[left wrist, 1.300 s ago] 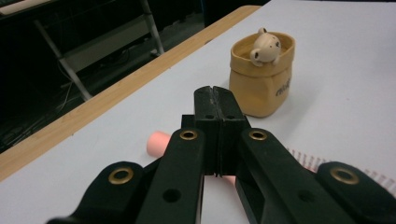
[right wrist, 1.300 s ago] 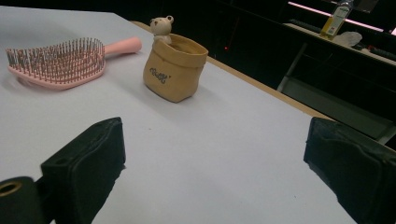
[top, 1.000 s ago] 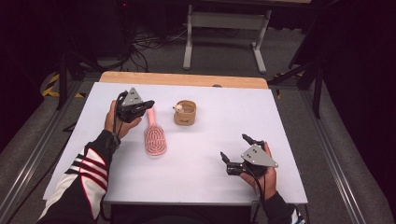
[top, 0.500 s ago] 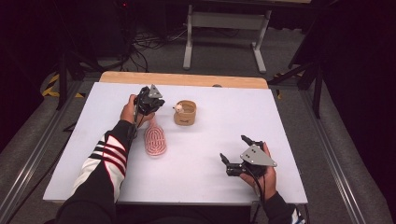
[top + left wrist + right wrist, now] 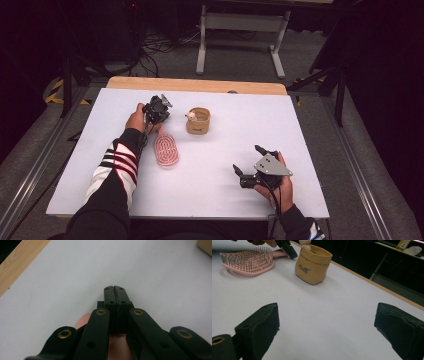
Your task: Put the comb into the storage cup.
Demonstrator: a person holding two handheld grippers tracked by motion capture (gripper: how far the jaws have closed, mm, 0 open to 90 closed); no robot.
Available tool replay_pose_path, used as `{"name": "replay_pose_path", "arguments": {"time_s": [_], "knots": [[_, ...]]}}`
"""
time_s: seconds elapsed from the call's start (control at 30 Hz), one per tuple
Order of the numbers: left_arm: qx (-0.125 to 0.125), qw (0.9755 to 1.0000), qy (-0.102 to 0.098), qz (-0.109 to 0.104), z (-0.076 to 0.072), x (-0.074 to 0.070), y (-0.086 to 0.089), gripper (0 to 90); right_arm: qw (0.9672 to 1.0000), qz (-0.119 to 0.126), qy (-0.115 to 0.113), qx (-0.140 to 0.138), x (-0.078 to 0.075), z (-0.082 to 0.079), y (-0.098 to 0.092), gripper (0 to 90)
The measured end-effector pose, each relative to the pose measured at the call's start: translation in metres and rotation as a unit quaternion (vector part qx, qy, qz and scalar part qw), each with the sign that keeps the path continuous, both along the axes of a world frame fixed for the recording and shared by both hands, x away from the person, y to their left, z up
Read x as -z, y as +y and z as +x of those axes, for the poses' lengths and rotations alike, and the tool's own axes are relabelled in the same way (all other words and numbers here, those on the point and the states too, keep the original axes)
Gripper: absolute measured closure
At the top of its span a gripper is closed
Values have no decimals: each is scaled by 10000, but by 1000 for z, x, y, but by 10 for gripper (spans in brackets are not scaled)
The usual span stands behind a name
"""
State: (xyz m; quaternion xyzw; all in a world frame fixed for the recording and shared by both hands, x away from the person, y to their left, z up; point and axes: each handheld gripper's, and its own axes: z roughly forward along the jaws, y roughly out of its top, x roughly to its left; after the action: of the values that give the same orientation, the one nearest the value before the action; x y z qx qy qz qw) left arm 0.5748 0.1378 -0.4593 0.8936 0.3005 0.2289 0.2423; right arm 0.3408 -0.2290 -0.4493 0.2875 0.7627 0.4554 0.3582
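The left gripper [image 5: 156, 111] sat over the handle end of the pink hairbrush [image 5: 165, 150], toward 11 o'clock from the table's centre. In the left gripper view its jaws stood pressed together, pad against pad, with the pink handle [image 5: 117, 345] showing beneath them; whether the handle was pinched or merely lay under the jaws could not be told.

The brush lay bristles up on the white table [image 5: 225, 175]. Its oval head was at about 9 o'clock from centre, and its handle pointed to 12 o'clock, up toward the left gripper. The right gripper view showed the bristles [image 5: 247, 260] plainly.

A small tan pouch [image 5: 198, 121] stood upright just at 3 o'clock of the left gripper, apart from the brush. A pale rounded object [image 5: 190, 116] sat at its rim; its nature could not be told.

The right gripper [image 5: 252, 165] lay low over the table at about 5 o'clock, well apart from brush and pouch. Its jaws stood wide, with bare table between them.
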Motion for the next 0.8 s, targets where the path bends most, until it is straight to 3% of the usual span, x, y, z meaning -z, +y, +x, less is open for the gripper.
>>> {"name": "replay_pose_path", "arguments": {"time_s": [0.3,0.43,0.67,0.8], "knots": [[-264,9996,99,-17,-3,-1,27,900,10000,8,60,9,1,1,-2,68],[-266,9996,62,65,-12,0,39,900,10000,-20,66,-2,2,1,-1,68],[-301,9995,60,-19,-29,2,62,900,9999,-60,98,-22,3,2,-1,68],[-318,9995,-36,-69,-43,4,70,900,9999,-77,107,-25,3,1,-2,68]]}}
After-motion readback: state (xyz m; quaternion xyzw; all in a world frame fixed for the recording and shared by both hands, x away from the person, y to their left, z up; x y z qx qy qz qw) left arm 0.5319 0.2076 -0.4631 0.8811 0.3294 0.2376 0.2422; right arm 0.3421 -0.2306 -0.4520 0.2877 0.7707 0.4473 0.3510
